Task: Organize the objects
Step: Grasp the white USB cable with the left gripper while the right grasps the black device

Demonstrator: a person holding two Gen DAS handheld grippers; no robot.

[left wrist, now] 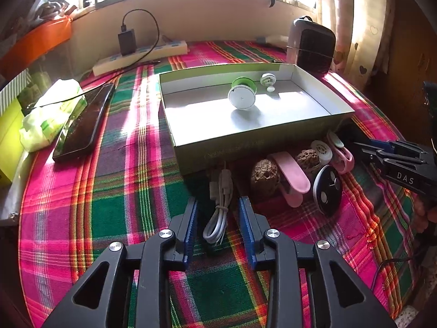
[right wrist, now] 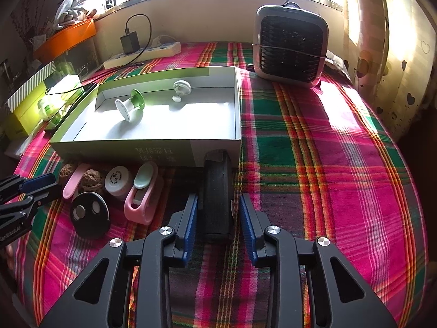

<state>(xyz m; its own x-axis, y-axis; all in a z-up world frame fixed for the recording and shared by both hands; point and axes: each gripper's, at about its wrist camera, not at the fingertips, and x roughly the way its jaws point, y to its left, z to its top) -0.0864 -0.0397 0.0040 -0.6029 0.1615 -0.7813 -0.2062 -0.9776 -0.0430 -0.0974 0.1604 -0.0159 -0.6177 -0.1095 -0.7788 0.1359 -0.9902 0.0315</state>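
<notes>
Left wrist view: we find the left gripper (left wrist: 217, 205) low over the plaid cloth (left wrist: 82, 205), its jaws apart with a coiled white cable (left wrist: 218, 213) lying between them. The blue pads (left wrist: 191, 218) stand clear of the cable on both sides, so the tool is released, holding nothing. Beyond the cable sits an open green box (left wrist: 256, 139); inside it we note a green-and-white spool (left wrist: 242, 94) and a small white knob (left wrist: 268, 80). Along the box's near wall lie two wrinkled walnuts (left wrist: 265, 177), two pink clips (left wrist: 292, 180), a white round case (left wrist: 321, 151) and a black disc (left wrist: 327, 191). The right gripper (left wrist: 393, 153) enters from the right edge. To the left rest a dark phone (left wrist: 82, 125) and a tissue pack (left wrist: 49, 112).

Right wrist view: we find the right gripper (right wrist: 217, 205) straddling a black upright block (right wrist: 217, 194) that stands against the box's (right wrist: 136, 147) near wall. A narrow gap shows on the right side; on the left the pad sits just beside the block, and we cannot tell whether it presses. The loose items lie to the left, just beside the left gripper (right wrist: 35, 186). A small fan heater (right wrist: 291, 46) stands at the back, a power strip (right wrist: 142, 54) by the wall.
</notes>
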